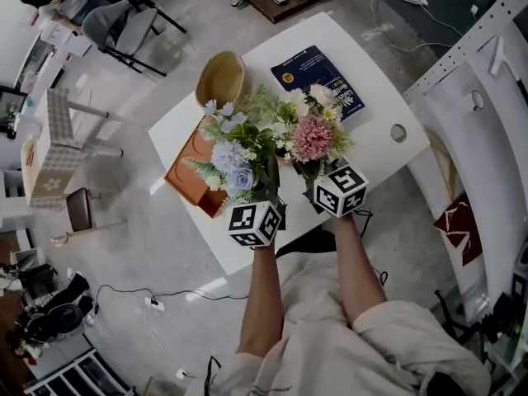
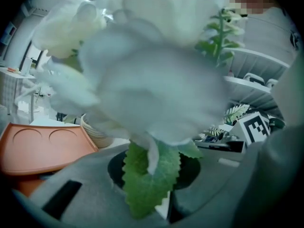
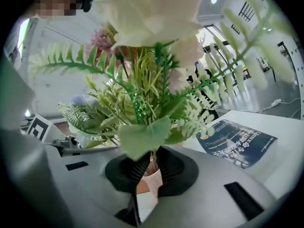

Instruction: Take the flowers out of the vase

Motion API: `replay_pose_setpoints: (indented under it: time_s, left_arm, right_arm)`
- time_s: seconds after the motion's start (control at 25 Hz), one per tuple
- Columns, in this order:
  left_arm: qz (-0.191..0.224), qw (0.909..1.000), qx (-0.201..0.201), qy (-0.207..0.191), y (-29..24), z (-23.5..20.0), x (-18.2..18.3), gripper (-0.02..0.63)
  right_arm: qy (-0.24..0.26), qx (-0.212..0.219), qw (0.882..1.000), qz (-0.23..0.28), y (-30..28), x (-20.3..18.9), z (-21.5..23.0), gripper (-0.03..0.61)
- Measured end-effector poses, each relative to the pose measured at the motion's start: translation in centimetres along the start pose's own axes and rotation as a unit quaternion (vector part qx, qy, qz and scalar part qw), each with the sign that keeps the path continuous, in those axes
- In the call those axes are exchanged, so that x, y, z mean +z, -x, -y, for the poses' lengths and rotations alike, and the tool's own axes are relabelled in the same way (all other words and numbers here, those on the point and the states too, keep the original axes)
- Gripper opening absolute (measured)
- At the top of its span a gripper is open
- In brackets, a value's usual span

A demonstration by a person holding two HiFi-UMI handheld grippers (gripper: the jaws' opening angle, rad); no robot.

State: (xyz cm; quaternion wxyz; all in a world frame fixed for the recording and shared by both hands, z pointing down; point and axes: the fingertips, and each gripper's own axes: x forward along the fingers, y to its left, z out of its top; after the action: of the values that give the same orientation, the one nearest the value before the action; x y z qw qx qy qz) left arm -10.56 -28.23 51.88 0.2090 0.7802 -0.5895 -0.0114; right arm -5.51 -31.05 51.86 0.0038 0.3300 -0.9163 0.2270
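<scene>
- The left tongs (image 2: pixel 159 177) are closed on the lower stems of the blue and white bunch (image 1: pixel 233 157). A saw-edged green leaf (image 2: pixel 148 186) is caught in the narrow gap between the jaws, and the pale blooms fill the left gripper view just above.
- The right tongs (image 3: pixel 151 169) are closed on the thin stems of the pink bunch (image 1: pixel 312 136). The ribbed black pads sit against the stems from both sides.
- A pale pink thing (image 3: pixel 148 186) shows in the gap just under that grip. It may be the mouth of the vase, but I cannot tell, and in the head view the blooms hide whatever holds the stems.
- Both bunches stand over the middle of the white desk (image 1: pixel 375 97), close side by side, with their foliage touching.
- An orange tray (image 1: pixel 188 178) lies to the left of the bunches, and a woven bowl (image 1: pixel 221 78) and a blue book (image 1: pixel 318 74) lie beyond them.
- The relation that matters is that each bunch's stems run upright while the tongs reach in nearly level, so each grip crosses its stems low down with the heads directly above.
- Each hand already has the bunch on its own side, so neither needs to cross over.
- The pull probably has to go straight up along the stems, since a sideways drag could tip the vase or tangle the two bunches.
</scene>
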Motion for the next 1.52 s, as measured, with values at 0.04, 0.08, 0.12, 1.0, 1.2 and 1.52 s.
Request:
replay_pose_setpoints:
  time_s: [0.04,0.08,0.12,1.0,1.2,1.52]
  left_arm:
    - [0.000,1.0000,-0.001,0.000,0.1,0.1,0.1,0.046]
    - [0.001,1.0000,-0.002,-0.001,0.2,0.1,0.3,0.046]
    - [0.003,1.0000,-0.003,-0.002,0.3,0.2,0.5,0.046]
    - [0.012,0.9996,-0.005,-0.025,1.6,2.2,4.5,0.046]
    - [0.023,0.9991,-0.007,-0.036,2.4,2.7,6.0,0.046]
    - [0.039,0.9983,-0.008,-0.043,4.4,3.2,8.0,0.046]
  right_arm:
    - [-0.001,-0.001,1.000,0.001,0.1,0.1,-0.2,0.041]
    - [-0.002,-0.002,1.000,0.003,0.2,0.3,-0.2,0.041]
    - [-0.003,-0.003,1.000,0.006,0.3,0.4,-0.2,0.041]
    - [0.005,-0.007,1.000,0.015,2.2,5.0,-1.2,0.035]
    - [0.015,-0.009,1.000,0.022,2.7,6.3,-1.8,0.035]
    - [0.026,-0.010,0.999,0.030,3.5,7.6,-3.6,0.035]
